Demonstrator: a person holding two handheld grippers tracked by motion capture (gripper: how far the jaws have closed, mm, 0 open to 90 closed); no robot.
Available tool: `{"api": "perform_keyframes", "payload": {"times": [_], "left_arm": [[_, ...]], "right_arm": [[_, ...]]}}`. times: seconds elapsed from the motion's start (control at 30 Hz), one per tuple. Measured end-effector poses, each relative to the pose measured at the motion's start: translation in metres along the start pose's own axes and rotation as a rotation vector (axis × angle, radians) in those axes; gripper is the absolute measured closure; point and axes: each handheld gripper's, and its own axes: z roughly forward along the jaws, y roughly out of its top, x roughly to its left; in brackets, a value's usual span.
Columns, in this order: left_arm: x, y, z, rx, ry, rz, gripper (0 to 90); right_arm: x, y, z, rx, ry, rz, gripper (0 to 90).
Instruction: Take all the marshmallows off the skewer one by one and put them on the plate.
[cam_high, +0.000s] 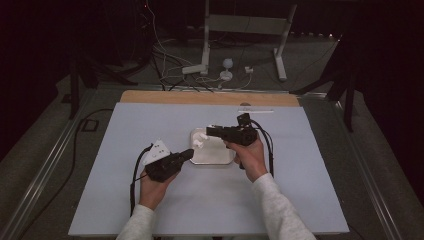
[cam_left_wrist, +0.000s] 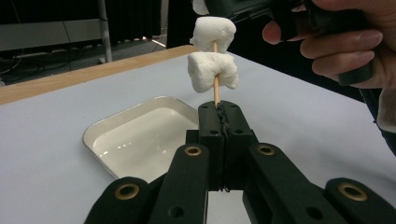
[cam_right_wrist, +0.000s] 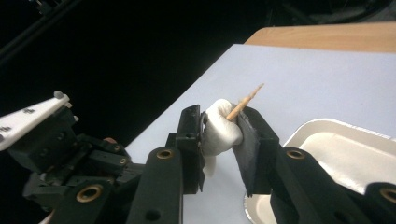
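A thin wooden skewer (cam_left_wrist: 216, 91) stands upright with my left gripper (cam_left_wrist: 219, 109) shut on its lower end. Two white marshmallows are threaded on it: a lower one (cam_left_wrist: 212, 70) and an upper one (cam_left_wrist: 212, 31). My right gripper (cam_right_wrist: 220, 122) comes in from the right, and its pads squeeze the upper marshmallow (cam_right_wrist: 222, 135). The skewer's pointed tip (cam_right_wrist: 247, 99) sticks out past that marshmallow. In the high view the left gripper (cam_high: 189, 153) and right gripper (cam_high: 209, 131) meet at the marshmallows (cam_high: 199, 140) over the left side of a metal tray (cam_high: 216, 161).
The shallow metal tray (cam_left_wrist: 140, 140) lies in the middle of a pale grey mat (cam_high: 210, 200). A wooden table edge (cam_high: 210, 97) runs along the back. White stand legs and cables (cam_high: 220, 70) lie on the floor beyond.
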Motion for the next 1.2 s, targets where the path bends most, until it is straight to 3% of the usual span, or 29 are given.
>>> {"api": "perform_keyframes", "payload": {"times": [0.17, 0.4, 0.5, 0.63, 0.7, 0.77, 0.8, 0.93, 1.2], "left_arm": [[-0.001, -0.001, 0.002, 0.015, -0.004, 0.016, 90.0], [-0.003, -0.002, 0.003, 0.033, 0.01, 0.057, 90.0], [-0.002, -0.002, 0.002, 0.035, 0.019, 0.068, 90.0], [-0.003, -0.003, 0.002, 0.053, 0.033, 0.087, 90.0], [-0.002, -0.006, 0.004, 0.089, 0.051, 0.098, 90.0], [0.002, -0.01, 0.003, 0.092, 0.059, 0.071, 90.0], [0.004, -0.01, 0.002, 0.085, 0.062, 0.058, 90.0], [0.005, -0.006, -0.001, 0.047, 0.063, 0.035, 90.0], [0.007, -0.006, -0.003, 0.03, 0.064, 0.015, 90.0]], "right_arm": [[0.002, 0.002, -0.001, 0.011, -0.011, -0.012, 76.3], [0.014, 0.008, -0.008, -0.024, -0.048, -0.066, 79.2], [0.015, 0.01, -0.012, -0.044, -0.055, -0.065, 79.7], [0.013, 0.012, -0.017, -0.081, -0.064, -0.053, 80.1], [0.013, 0.014, -0.023, -0.118, -0.083, -0.052, 80.9], [0.011, 0.02, -0.037, -0.18, -0.069, -0.03, 81.1], [0.01, 0.024, -0.042, -0.184, -0.07, -0.035, 81.1], [0.012, 0.026, -0.051, -0.139, -0.131, -0.102, 80.7], [0.003, 0.013, -0.04, -0.087, -0.181, -0.13, 79.8]]}}
